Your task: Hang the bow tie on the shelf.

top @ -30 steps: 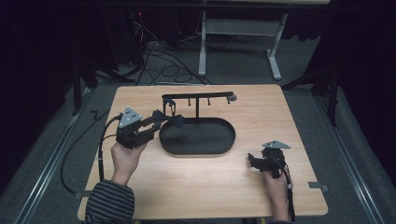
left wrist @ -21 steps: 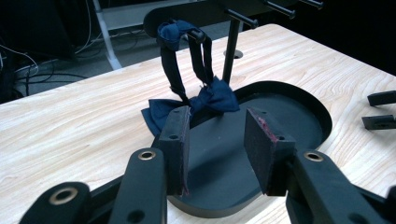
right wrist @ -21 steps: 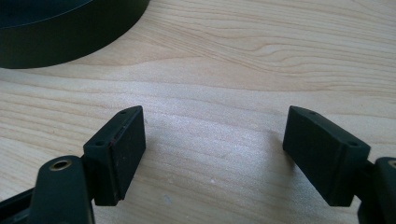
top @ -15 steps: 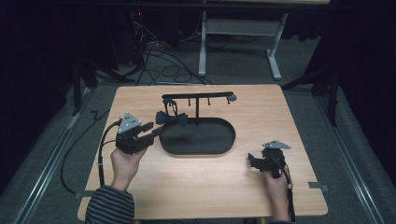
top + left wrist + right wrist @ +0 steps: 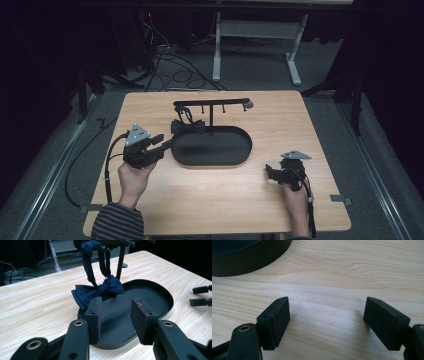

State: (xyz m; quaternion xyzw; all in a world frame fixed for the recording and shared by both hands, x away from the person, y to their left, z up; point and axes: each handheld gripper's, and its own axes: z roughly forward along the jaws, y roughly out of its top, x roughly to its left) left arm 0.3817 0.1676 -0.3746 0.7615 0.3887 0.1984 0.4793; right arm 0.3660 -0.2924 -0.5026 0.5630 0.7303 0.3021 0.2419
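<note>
Where one rack [image 5: 211, 103] stands, one bow tie [image 5: 187, 126].

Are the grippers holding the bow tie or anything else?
No, nothing is held. The left gripper is open just short of the bow tie, which hangs from the rack. The right gripper is open too.

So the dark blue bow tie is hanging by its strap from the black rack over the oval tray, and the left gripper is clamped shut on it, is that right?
Not quite. The left gripper is not clamped on the bow tie: the left gripper view shows its jaws apart with nothing between them, short of the tie. The rest holds: the tie hangs by its strap from the black rack over the oval tray.
</note>
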